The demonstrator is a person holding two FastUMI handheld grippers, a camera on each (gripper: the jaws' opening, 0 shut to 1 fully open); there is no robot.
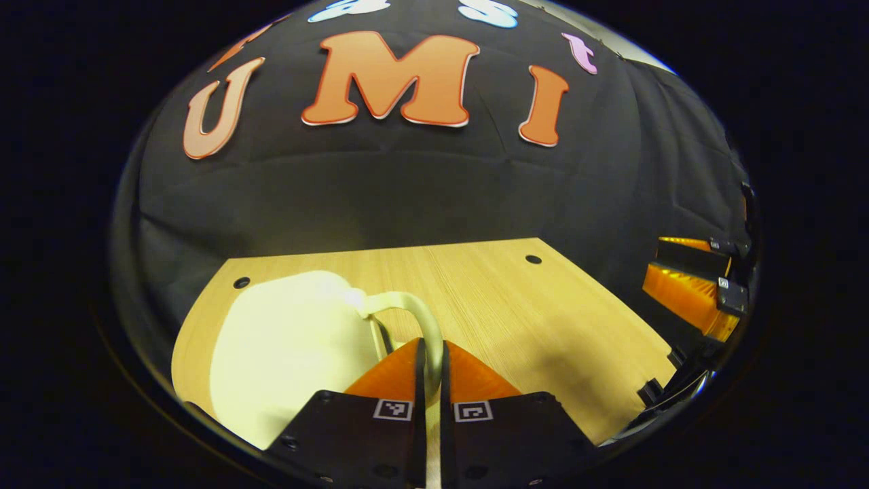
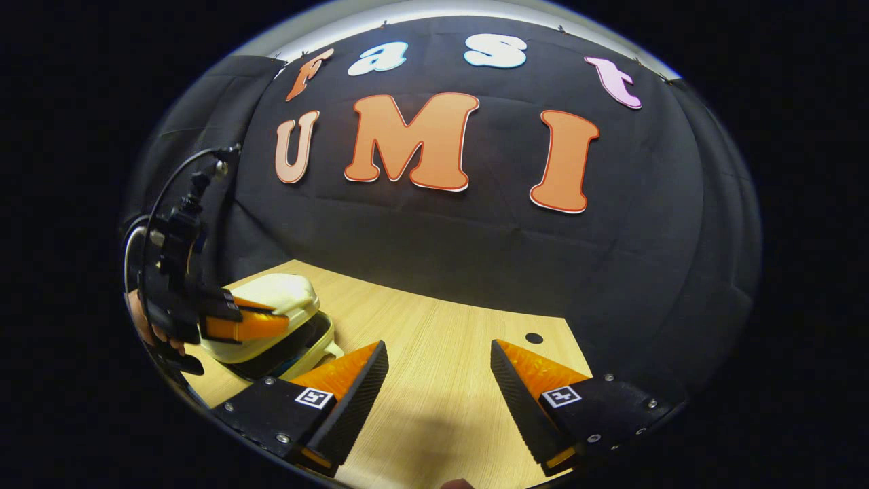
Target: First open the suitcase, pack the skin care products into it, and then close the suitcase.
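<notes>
A cream hard-shell suitcase [image 1: 285, 353] lies on the wooden table [image 1: 516, 305] at the left of the left gripper view. Its curved handle [image 1: 400, 302] loops down between the fingers of my left gripper [image 1: 433, 345], which is shut on it. In the right gripper view the suitcase [image 2: 282, 299] sits at the far left with its lid tilted up, and a dark gap shows above the base [image 2: 319, 343]. The left gripper [image 2: 237, 324] is there at the lid's edge, held by a hand [image 2: 146, 322]. My right gripper [image 2: 438, 384] hovers open over bare table, to the right of the suitcase. What lies inside is hidden.
The black cloth wall stands close behind the table's far edge. Small round holes [image 1: 533, 259] [image 1: 241, 282] mark the tabletop's back corners. The right gripper [image 1: 692, 292] shows at the right edge of the left gripper view, beyond the table's corner.
</notes>
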